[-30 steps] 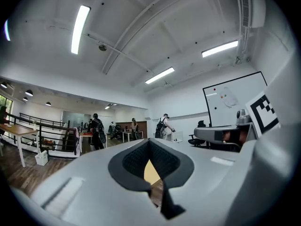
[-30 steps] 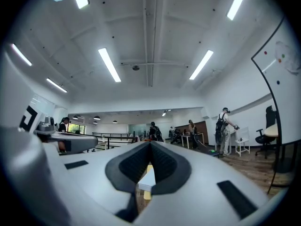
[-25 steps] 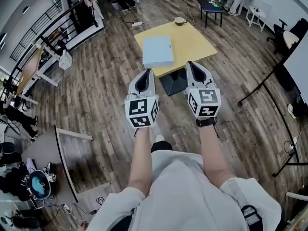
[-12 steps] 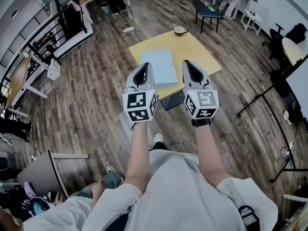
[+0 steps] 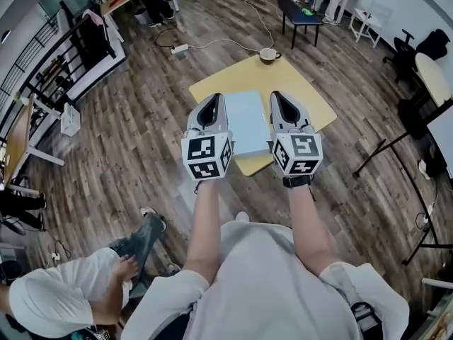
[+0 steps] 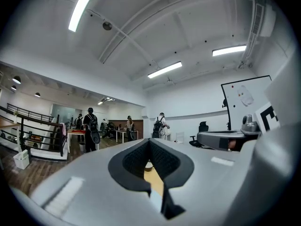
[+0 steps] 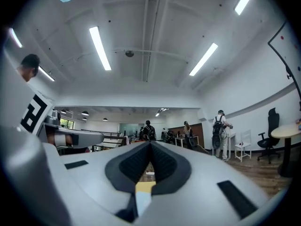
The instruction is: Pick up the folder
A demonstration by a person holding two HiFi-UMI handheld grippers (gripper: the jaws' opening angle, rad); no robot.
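Note:
A pale blue folder (image 5: 248, 122) lies flat on a yellow square table (image 5: 297, 94). In the head view it shows between my two grippers, which are held level above the table's near edge. The left gripper (image 5: 210, 105) hovers over the folder's left side and the right gripper (image 5: 282, 102) over its right side. Both are shut and hold nothing. In the left gripper view the closed left gripper (image 6: 149, 142) lets only a sliver of folder (image 6: 155, 198) show, and the right gripper (image 7: 150, 144) likewise leaves a strip of folder (image 7: 141, 203) visible.
A cup (image 5: 267, 54) stands at the table's far edge. A dark side table (image 5: 297, 14) is beyond it. A person (image 5: 64, 299) crouches at lower left. Railings (image 5: 71, 55) line the left and a stand's legs (image 5: 396, 129) the right. People stand far off.
The table and folder have come closer and now sit under the grippers, which keep their side-by-side pose. A crouching person has come further into view at lower left.

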